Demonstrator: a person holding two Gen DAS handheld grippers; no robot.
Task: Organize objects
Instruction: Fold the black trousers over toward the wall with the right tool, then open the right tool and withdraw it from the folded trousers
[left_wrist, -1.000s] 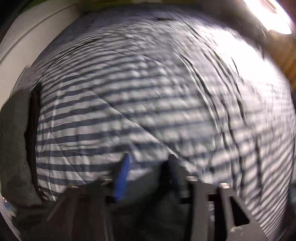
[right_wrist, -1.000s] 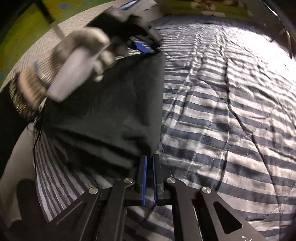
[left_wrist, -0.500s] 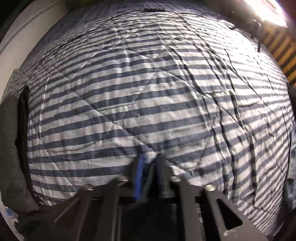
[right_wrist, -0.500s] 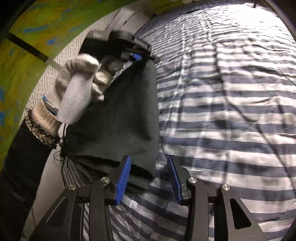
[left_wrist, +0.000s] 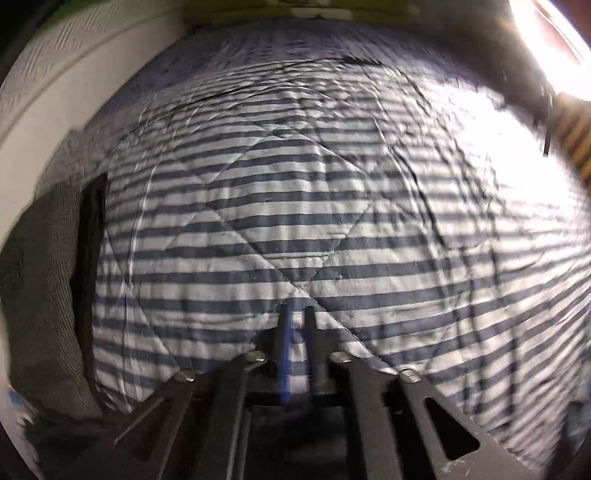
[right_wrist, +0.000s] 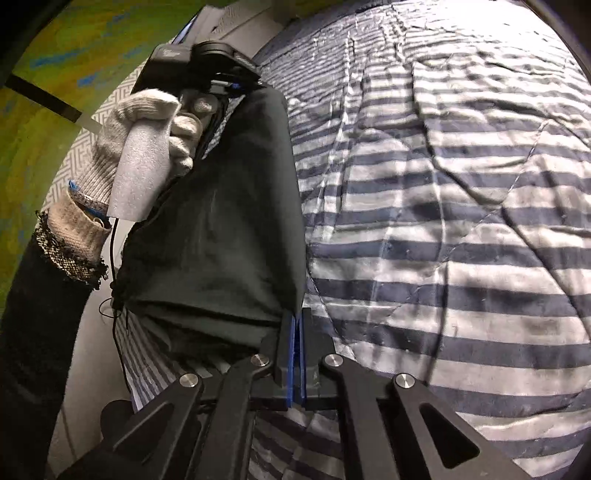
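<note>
We see a quilted bedspread with dark blue and white stripes (right_wrist: 461, 206), rumpled, filling most of both wrist views. A dark, near-black piece of folded cloth (right_wrist: 221, 221) lies along its left side in the right wrist view, close to the pale wall.

The right gripper (right_wrist: 297, 321) has its blue-padded jaws pressed together at the cloth's near corner. The cloth edge reaches right up to the tips; we cannot tell whether a fold is caught between the pads or merely lies against them.

At the cloth's far end, the left gripper (right_wrist: 236, 86) is held by a hand in a white knitted glove (right_wrist: 147, 129) with a dark sleeve behind it. Its tips meet the cloth's upper corner there, but the contact is too small to judge.

From the left wrist view, that gripper (left_wrist: 297, 317) points steeply down at the bedspread. Its jaws stand slightly apart and are opening; only striped fabric shows through the gap, nothing between the pads. A greyish-green textured fabric (left_wrist: 40, 288) with a black strip beside it sits at the left edge, blurred.
</note>
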